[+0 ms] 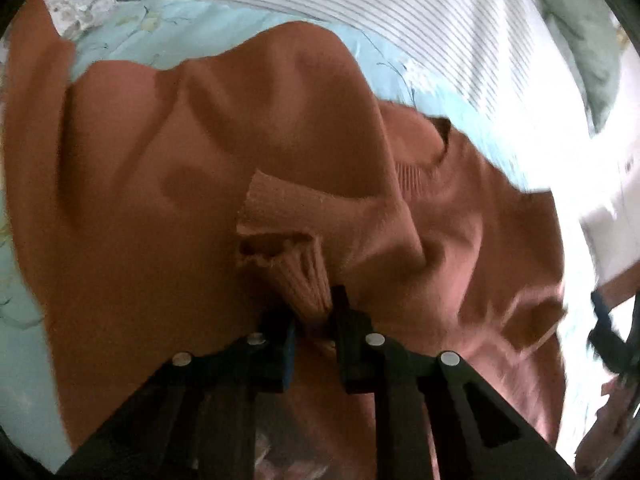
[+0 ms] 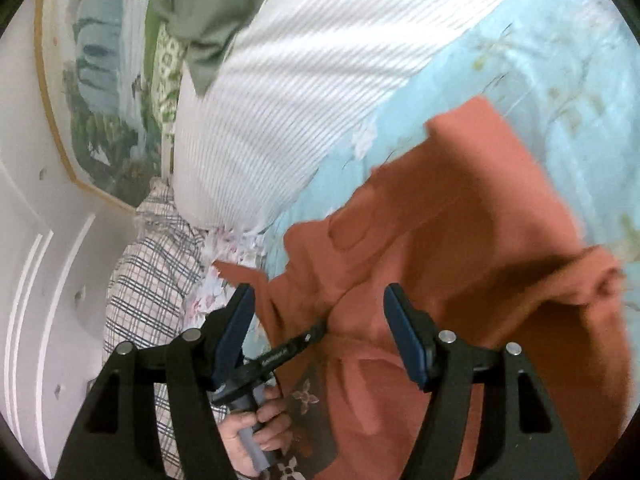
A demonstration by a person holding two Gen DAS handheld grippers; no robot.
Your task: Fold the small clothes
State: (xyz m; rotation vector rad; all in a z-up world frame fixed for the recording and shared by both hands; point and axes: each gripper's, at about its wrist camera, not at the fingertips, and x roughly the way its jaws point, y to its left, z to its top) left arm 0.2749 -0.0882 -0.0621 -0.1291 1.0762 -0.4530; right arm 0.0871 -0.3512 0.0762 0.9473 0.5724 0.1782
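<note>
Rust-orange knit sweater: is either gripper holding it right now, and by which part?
The left gripper is shut on the rust-orange knit sweater, pinching its ribbed sleeve cuff. The right gripper is open above the fabric, holding nothing.

1. Garment: one rust-orange knit sweater [image 1: 224, 128], plain knit body, ribbed trim at cuff and neckline.
2. State: unfolded, rumpled, partly lifted; broad soft ridges and hollows run across the body.
3. Ribbed cuff [image 1: 296, 264]: bunched, frayed-looking edge, clamped between the fingers of the left gripper [image 1: 314, 320].
4. Ribbed neckline [image 1: 424, 164]: open curve, lying beside the raised sleeve fold, toward the right of the left wrist view.
5. Location: on the light blue floral bedsheet [image 2: 540, 80], short of the striped white pillow [image 2: 304, 80] at the bed's head end.
6. Right wrist view: sweater [image 2: 460, 208] drapes diagonally; one corner points toward the pillow.
</note>
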